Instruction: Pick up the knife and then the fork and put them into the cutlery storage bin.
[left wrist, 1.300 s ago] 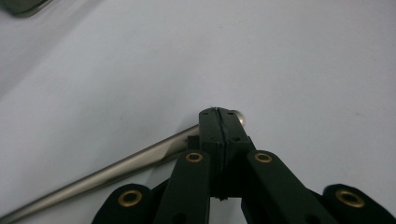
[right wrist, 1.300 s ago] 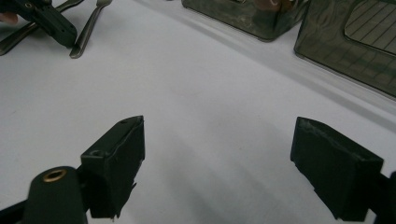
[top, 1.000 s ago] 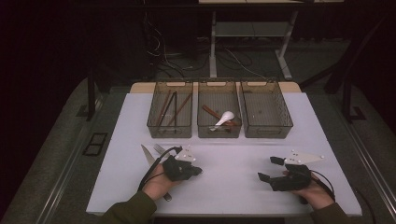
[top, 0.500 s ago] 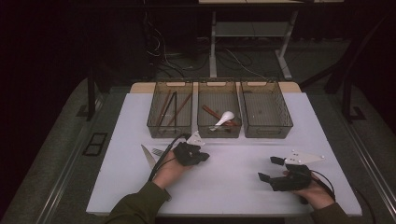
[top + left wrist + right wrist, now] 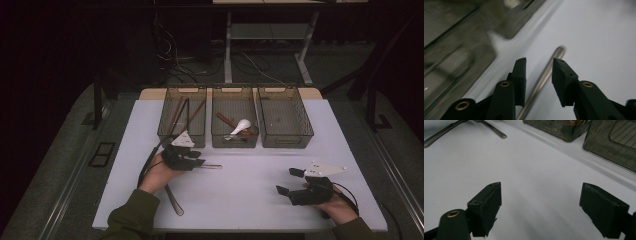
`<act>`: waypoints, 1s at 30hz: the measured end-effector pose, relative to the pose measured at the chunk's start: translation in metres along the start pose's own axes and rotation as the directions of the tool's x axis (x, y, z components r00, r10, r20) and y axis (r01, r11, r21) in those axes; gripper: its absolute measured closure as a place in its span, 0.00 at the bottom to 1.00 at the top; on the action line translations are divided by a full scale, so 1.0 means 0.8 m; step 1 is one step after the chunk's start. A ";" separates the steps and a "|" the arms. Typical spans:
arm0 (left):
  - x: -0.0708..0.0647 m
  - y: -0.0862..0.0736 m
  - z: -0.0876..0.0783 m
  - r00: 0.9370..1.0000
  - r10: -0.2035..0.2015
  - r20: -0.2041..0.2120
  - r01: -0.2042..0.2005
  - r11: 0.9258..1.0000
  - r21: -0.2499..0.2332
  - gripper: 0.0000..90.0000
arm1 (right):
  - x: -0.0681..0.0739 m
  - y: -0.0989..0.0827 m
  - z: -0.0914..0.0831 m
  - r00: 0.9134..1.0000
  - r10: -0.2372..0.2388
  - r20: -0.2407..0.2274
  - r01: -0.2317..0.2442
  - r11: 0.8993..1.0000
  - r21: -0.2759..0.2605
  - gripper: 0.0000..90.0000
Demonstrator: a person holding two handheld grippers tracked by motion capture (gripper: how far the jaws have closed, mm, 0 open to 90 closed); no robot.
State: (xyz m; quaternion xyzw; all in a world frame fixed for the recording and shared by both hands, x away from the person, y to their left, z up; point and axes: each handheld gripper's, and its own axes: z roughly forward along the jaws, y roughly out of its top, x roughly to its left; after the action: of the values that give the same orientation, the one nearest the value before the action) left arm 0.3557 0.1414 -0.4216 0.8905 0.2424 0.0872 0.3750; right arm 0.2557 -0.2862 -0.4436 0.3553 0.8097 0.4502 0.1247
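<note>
We work at a white surface [image 5: 250, 195] with three bins [image 5: 235, 122] along its far edge. Our left claw [image 5: 197, 161], just before the left bin, has just been opening; a metal utensil handle [image 5: 541, 82] lies between its jaws, untouched by the pads we can see. Our right claw [image 5: 287, 181] rests released. To regrip well, we should centre the handle, close squarely, then lift level.

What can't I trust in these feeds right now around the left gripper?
- Left gripper view: blur; whether the pads touch the metal handle is unclear.
- High view: the left hand covers that utensil's working end.
- Left bin: contents too dark and small to identify.
</note>
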 end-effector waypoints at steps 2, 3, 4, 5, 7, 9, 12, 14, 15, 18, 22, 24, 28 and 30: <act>0.011 -0.010 -0.007 1.000 -0.010 -0.002 0.010 1.000 0.004 0.67 | 0.000 0.000 0.000 1.000 -0.002 0.000 0.002 1.000 0.000 0.19; 0.015 -0.014 -0.009 1.000 -0.009 0.000 0.009 1.000 0.010 0.67 | 0.000 0.000 0.000 1.000 -0.002 -0.001 0.002 1.000 0.000 0.19; 0.018 -0.018 -0.011 1.000 -0.004 0.006 0.003 1.000 0.018 0.66 | 0.000 0.000 0.001 1.000 -0.003 -0.001 0.003 1.000 0.000 0.19; 0.020 -0.020 -0.011 1.000 0.001 0.014 -0.001 1.000 0.020 0.66 | 0.000 0.000 0.001 1.000 -0.003 -0.001 0.003 1.000 0.001 0.19; 0.021 -0.023 -0.010 1.000 0.012 0.026 -0.013 1.000 0.028 0.66 | 0.000 0.000 0.001 1.000 -0.002 -0.003 0.002 1.000 0.001 0.19; 0.020 -0.024 -0.006 0.999 0.021 0.049 -0.023 0.999 0.029 0.67 | 0.000 0.000 0.001 1.000 -0.001 -0.003 0.001 1.000 0.003 0.19; 0.019 -0.024 0.003 0.996 0.051 0.067 -0.054 0.998 0.044 0.68 | 0.000 0.000 0.001 1.000 -0.001 -0.004 0.001 1.000 0.003 0.19; 0.017 -0.025 0.010 0.996 0.061 0.072 -0.065 0.996 0.060 0.70 | 0.001 0.000 0.001 1.000 -0.001 -0.004 0.001 1.000 0.003 0.19; 0.017 -0.025 0.011 0.995 0.074 0.073 -0.079 0.994 0.071 0.71 | 0.001 0.000 0.001 1.000 -0.001 -0.004 0.001 1.000 0.003 0.19; 0.018 -0.026 0.010 0.995 0.070 0.077 -0.075 0.995 0.068 0.77 | 0.000 0.000 0.001 1.000 -0.001 -0.005 0.001 1.000 0.002 0.19; 0.013 -0.025 0.009 0.992 0.090 0.089 -0.097 0.992 0.085 0.85 | -0.001 0.000 0.001 1.000 0.007 -0.006 -0.007 1.000 0.001 0.19; 0.010 -0.025 0.008 0.989 0.105 0.108 -0.115 0.989 0.090 0.86 | -0.002 0.000 0.000 1.000 0.012 -0.007 -0.012 1.000 -0.002 0.19; 0.002 -0.027 0.008 0.981 0.114 0.154 -0.128 0.988 0.081 0.90 | -0.003 0.000 0.001 1.000 0.024 -0.017 -0.024 1.000 -0.012 0.19; -0.002 -0.026 0.009 0.976 0.134 0.170 -0.148 0.986 0.075 0.91 | -0.003 0.000 0.001 1.000 0.023 -0.021 -0.023 1.000 -0.012 0.19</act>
State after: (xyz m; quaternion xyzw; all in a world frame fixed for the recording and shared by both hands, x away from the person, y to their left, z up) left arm 0.3489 0.1487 -0.4415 0.9251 0.1503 0.0291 0.3475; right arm 0.2581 -0.2873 -0.4447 0.3591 0.8039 0.4602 0.1135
